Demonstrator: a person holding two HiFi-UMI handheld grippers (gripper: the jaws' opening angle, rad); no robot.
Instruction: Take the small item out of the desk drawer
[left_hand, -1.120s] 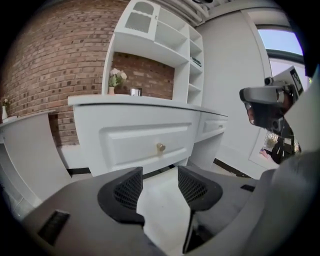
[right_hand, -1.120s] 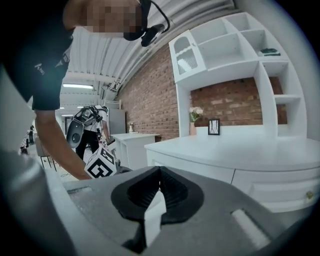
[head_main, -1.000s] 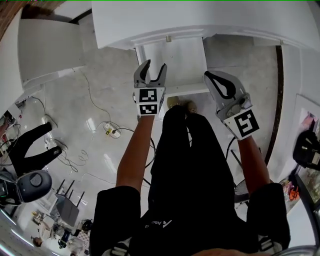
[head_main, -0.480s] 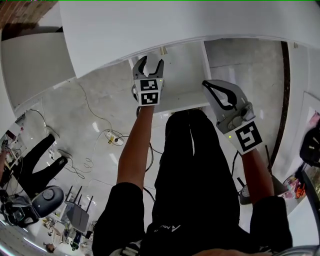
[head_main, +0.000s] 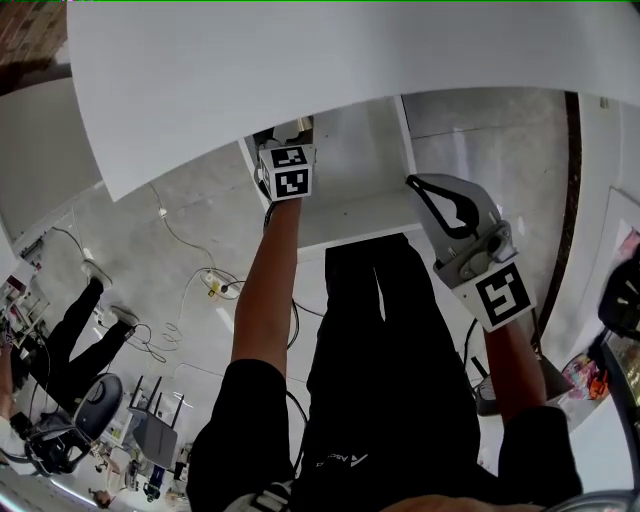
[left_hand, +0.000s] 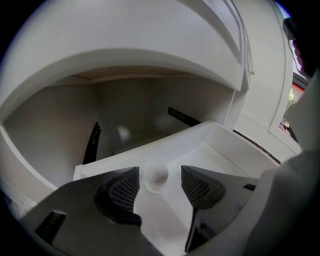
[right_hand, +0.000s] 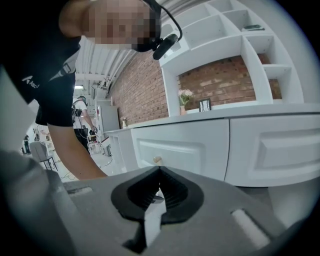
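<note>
The white desk drawer (head_main: 352, 214) stands pulled out under the desk top (head_main: 300, 70). My left gripper (head_main: 285, 140) reaches down into it, its jaws partly hidden by the desk edge. In the left gripper view the left gripper (left_hand: 160, 176) is open, its jaws having just been opening. A small white ball (left_hand: 154, 177) lies on the drawer floor (left_hand: 210, 155) between the pads, which do not press on it. My right gripper (head_main: 416, 184) hovers shut over the drawer's right front corner, with nothing in it. The right gripper (right_hand: 159, 171) has its tips together.
Cables and a power strip (head_main: 215, 285) lie on the floor to the left of the person's legs (head_main: 385, 330). Dark drawer rails (left_hand: 93, 142) run along the cavity behind the drawer. A white cabinet with a knob (right_hand: 157, 160) and wall shelves (right_hand: 235, 30) face the right gripper.
The left gripper has moved forward and down into the drawer, under the desk edge, with wider jaws. The desk top fills more of the head view. The right gripper has sunk a little.
</note>
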